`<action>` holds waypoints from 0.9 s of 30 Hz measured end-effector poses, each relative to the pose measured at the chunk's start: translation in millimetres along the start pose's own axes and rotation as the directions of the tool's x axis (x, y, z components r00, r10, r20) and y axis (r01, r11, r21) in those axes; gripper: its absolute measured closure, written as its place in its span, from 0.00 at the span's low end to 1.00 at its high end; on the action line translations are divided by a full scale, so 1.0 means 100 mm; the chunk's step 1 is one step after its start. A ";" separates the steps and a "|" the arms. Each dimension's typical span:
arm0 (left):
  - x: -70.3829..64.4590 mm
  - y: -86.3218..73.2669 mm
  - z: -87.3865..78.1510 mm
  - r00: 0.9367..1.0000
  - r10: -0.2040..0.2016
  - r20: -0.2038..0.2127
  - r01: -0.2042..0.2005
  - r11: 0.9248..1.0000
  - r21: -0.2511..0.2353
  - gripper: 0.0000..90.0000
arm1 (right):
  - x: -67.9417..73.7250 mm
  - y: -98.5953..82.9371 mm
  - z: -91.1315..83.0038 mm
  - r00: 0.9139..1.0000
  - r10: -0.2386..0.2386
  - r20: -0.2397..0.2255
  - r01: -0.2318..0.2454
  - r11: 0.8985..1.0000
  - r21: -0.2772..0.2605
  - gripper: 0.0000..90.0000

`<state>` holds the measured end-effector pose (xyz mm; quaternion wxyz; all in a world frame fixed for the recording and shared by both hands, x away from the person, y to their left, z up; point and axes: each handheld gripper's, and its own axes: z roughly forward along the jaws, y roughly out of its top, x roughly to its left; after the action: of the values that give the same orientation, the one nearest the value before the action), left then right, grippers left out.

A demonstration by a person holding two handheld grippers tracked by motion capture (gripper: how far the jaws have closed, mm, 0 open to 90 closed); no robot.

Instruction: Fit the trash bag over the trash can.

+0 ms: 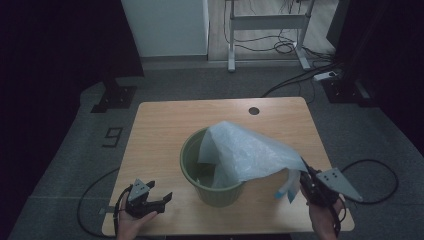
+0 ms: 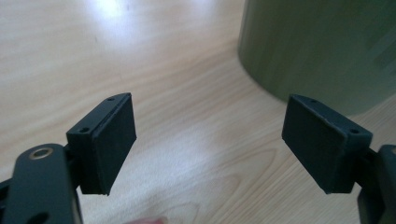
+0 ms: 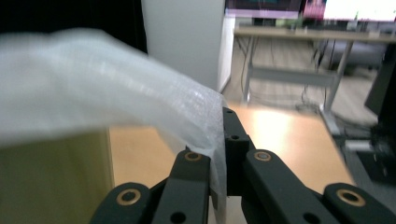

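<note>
High view, bottom of frame first. Left claw sits at lower left, held in a hand just over the near edge of the table. Its jaws are spread wide with nothing between them. Left gripper view: both black pads well apart, bare wood grain between them, and the olive wall of the bin at upper right of that frame, near the right pad but not touching it.

Right claw at lower right of the high view, grey 3-cornered plate on top, cable looping off to the right over the carpet. Jaws clenched on the edge of the plastic bag. Right gripper view confirms: translucent film pinched between the 2 jaws at lower centre, then billowing up and away to the left of the frame; film blurred there.

Centre of the high view: green bin upright on the table, slightly nearer the front edge than the back. The bag drapes over its right rim, part hanging inside the opening, the rest stretched down and right to the right claw. A pale blue bit of the bag dangles just left of that claw.

Farther: round dark hole in the table near its far edge. Beyond the table, grey carpet, a white desk frame at top centre and loose cables on the floor.
</note>
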<state>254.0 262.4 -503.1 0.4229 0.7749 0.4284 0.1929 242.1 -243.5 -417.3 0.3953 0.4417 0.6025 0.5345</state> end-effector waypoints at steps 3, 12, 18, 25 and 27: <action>-0.03 0.06 -0.07 1.000 -0.005 0.003 0.005 0.999 -0.031 0.20 | 0.03 0.33 0.03 0.999 0.007 -0.033 -0.009 0.997 -0.073 0.99; -0.10 0.26 -0.33 0.999 -0.025 0.025 0.027 0.992 -0.120 0.20 | 0.56 0.80 0.23 0.978 -0.054 -0.203 0.023 0.988 -0.150 0.99; -0.23 0.41 -0.49 1.000 -0.007 0.019 0.010 0.987 -0.161 0.21 | 0.87 0.67 0.36 0.951 -0.087 -0.296 0.059 0.993 -0.101 0.98; -0.49 0.62 -0.58 0.999 0.045 0.021 -0.040 0.980 -0.194 0.21 | 0.94 0.50 0.38 0.939 -0.106 -0.326 0.093 0.994 -0.056 0.98; -0.52 0.65 -0.58 0.998 0.052 0.023 -0.047 0.979 -0.197 0.20 | 0.93 0.48 0.38 0.939 -0.099 -0.330 0.088 0.995 -0.048 0.98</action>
<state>218.9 229.8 -413.2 0.4982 0.7425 0.3819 0.2336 256.2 -141.5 -374.3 0.3202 0.3098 0.6720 0.5915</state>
